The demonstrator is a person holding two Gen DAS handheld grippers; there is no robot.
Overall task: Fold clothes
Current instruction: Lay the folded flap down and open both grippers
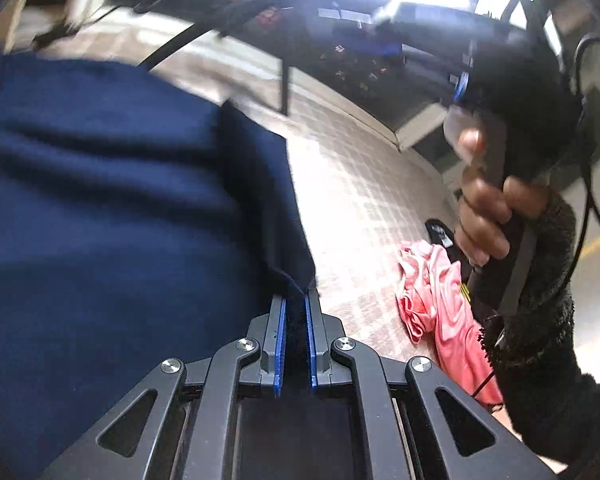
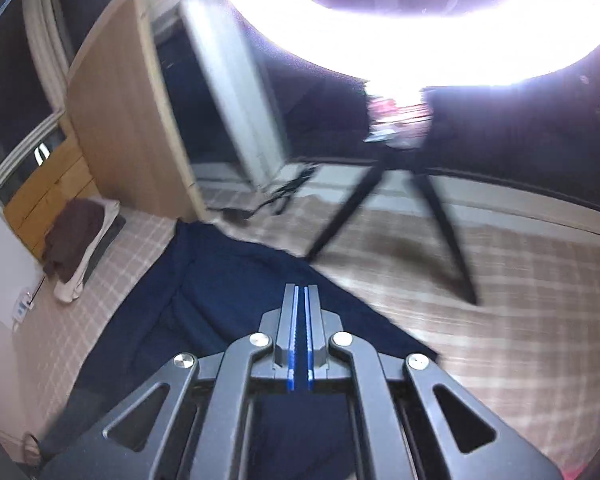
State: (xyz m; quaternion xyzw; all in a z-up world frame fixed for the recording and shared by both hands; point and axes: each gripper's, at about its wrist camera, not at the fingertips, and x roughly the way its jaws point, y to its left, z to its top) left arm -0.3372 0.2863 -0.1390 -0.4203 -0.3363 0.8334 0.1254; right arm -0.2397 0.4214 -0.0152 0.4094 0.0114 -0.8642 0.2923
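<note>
Left tool [image 1: 296, 312] apparently clamped on navy garment [image 1: 100, 220] edge, lifted.

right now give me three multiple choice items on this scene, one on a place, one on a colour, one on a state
1. Where does the pink garment lie?
A. draped over the tripod
B. on the checked bedcover, right of the navy garment
C. inside a drawer

2. What colour is the cloth in the left gripper?
A. navy
B. yellow
C. white

3. How do the right gripper jaws stand?
A. wide open
B. missing
C. almost closed

Answers:
1 B, it lies crumpled on the cover in the left wrist view.
2 A, dark blue fabric runs between the pads.
3 C, only a thin slit separates the blue pads.
</note>
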